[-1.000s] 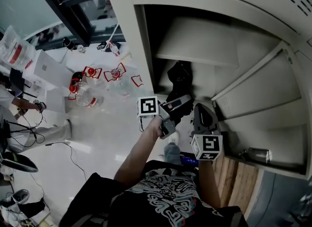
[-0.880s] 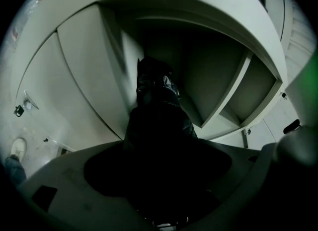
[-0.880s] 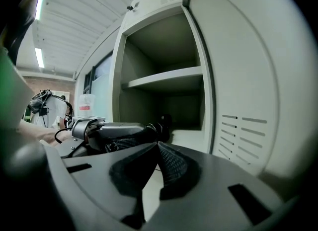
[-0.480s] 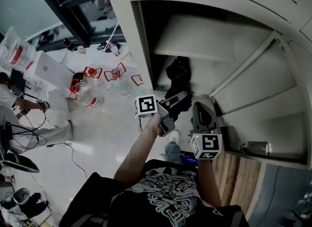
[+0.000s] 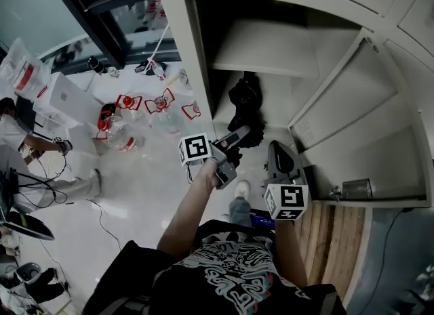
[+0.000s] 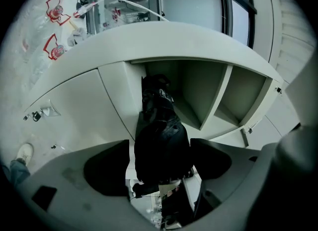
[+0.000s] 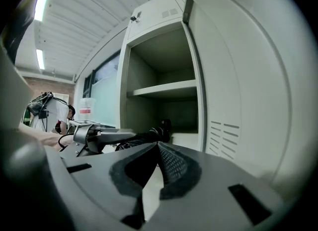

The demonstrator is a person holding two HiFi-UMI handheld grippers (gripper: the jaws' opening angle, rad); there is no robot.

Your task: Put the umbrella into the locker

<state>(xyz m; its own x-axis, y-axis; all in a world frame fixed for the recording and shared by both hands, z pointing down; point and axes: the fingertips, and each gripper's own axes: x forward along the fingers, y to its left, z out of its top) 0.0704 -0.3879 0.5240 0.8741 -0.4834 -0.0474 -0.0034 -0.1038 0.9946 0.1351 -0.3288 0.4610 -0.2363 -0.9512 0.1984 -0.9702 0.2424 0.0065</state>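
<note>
The black folded umbrella [image 5: 245, 106] points into the open locker [image 5: 266, 55], and its far end rests inside the lower compartment. My left gripper [image 5: 237, 135] is shut on the umbrella's near end, just outside the locker's opening. In the left gripper view the umbrella [image 6: 161, 143] fills the gap between the jaws of the left gripper [image 6: 160, 161] and runs toward the locker [image 6: 199, 93]. My right gripper [image 5: 280, 155] hangs to the right, below the locker door [image 5: 352, 120], shut and empty. The right gripper view shows the right gripper [image 7: 157, 148], the umbrella [image 7: 145, 136] and the locker shelf [image 7: 164, 90].
Plastic bottles with red labels [image 5: 123, 128] stand on the white floor to the left. A person [image 5: 15, 137] sits at the far left near cables. A wooden pallet [image 5: 336, 244] lies at the lower right. My shoe [image 5: 242, 190] is below the grippers.
My left gripper with the umbrella has shifted slightly left. The right gripper has hardly moved. The head view has tilted, so more of the locker door shows.
</note>
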